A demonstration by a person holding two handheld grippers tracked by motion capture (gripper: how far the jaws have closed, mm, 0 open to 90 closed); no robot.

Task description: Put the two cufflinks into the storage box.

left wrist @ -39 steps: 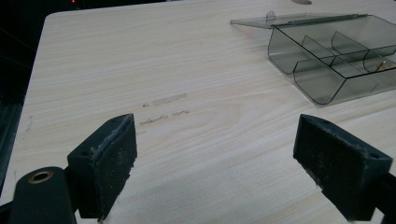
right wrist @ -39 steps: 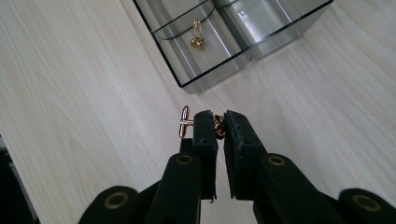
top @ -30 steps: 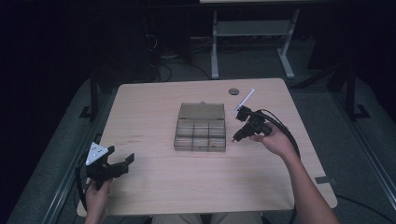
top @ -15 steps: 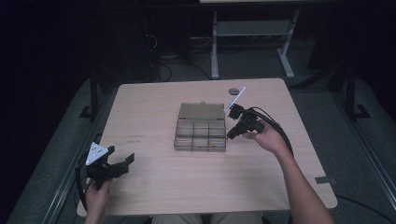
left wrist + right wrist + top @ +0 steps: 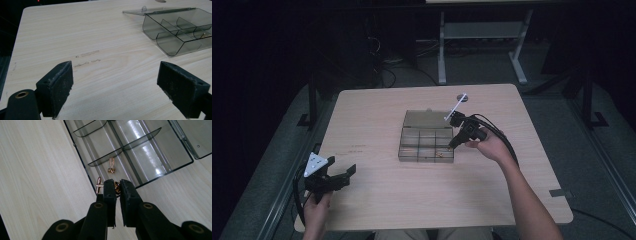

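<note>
Right gripper (image 5: 117,185): black jaws nearly shut, pinching a small gold-coloured metal ornament (image 5: 117,188), of which just a curl shows between the pads. The tips hang over the near corner compartment of the smoky clear plastic divided box (image 5: 140,152), above its front wall. From above, this gripper (image 5: 454,144) sits at the box's right front corner (image 5: 426,143), held in the person's right hand (image 5: 491,147).

Just left of the tips lies a gold bar-shaped cufflink (image 5: 98,185), seemingly inside the same corner cell against the wall; the clear wall makes it hard to say which side it is on. One cell farther in lies a small gold clasp with a loop (image 5: 111,166). The box's hinged lid (image 5: 197,135) is folded flat behind it.

Risks, as judged:
- The grip is on the ornament's edge only; a slight slackening could drop it early, on the box wall or outside onto the pale wooden table (image 5: 37,182).
- The tips are close to the thin wall; a nudge would slide the light box, which nothing steadies.
- Lowering may knock the cufflink.

Left gripper (image 5: 328,177): jaws spread wide, empty, hovering low over the table's near left part, well apart from the box (image 5: 175,32).
</note>
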